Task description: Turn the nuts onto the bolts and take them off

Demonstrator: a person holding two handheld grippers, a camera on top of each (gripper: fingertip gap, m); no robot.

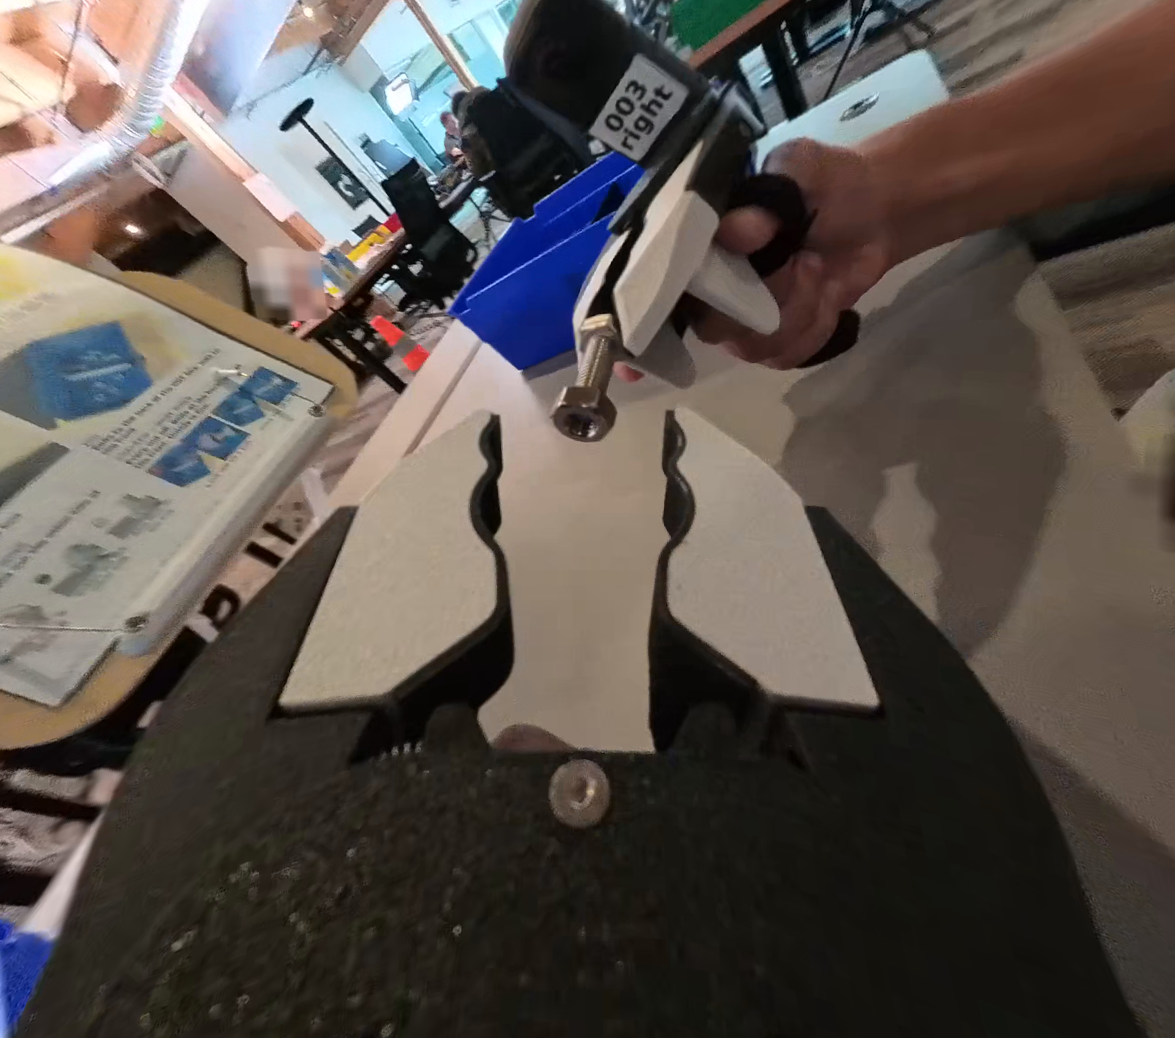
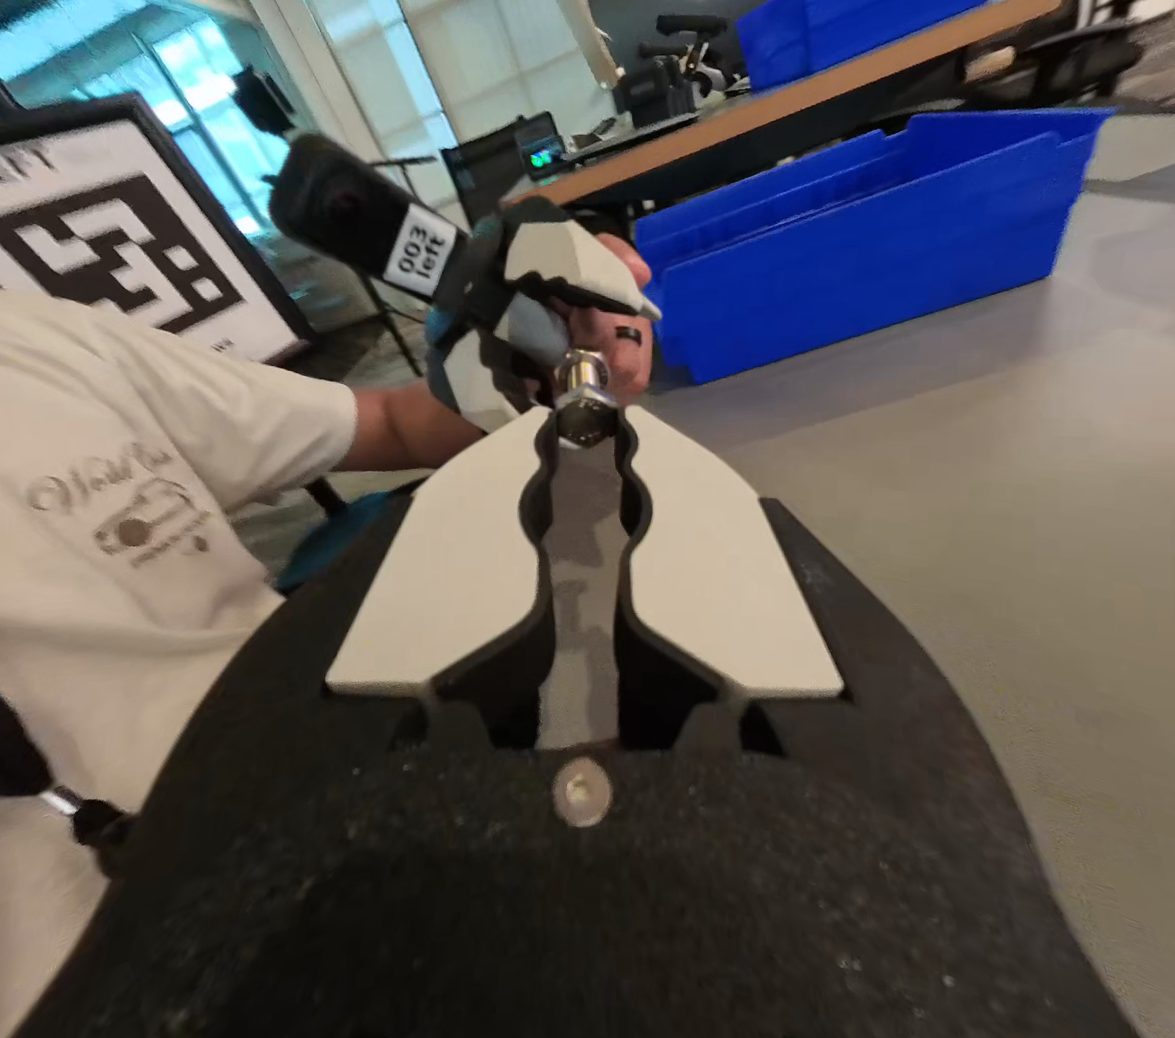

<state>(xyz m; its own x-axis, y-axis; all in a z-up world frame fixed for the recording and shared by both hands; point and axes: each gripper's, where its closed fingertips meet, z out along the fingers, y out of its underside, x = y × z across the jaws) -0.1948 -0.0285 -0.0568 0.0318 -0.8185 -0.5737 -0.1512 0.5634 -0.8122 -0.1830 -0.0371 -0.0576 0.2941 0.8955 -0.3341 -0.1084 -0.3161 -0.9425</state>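
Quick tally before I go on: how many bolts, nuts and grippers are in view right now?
bolt: 1
nut: 1
Grippers: 2, the left gripper and the right gripper
Total: 4

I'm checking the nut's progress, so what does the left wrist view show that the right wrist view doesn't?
Only the left wrist view: the nut's face at the threaded end of the bolt, pointing at the open, empty left gripper; also a printed sheet on a board.
Only the right wrist view: the bolt head clamped in the jaws of the right gripper, and a black-and-white marker board.
Both: the bolt, the blue bin, the grey table.
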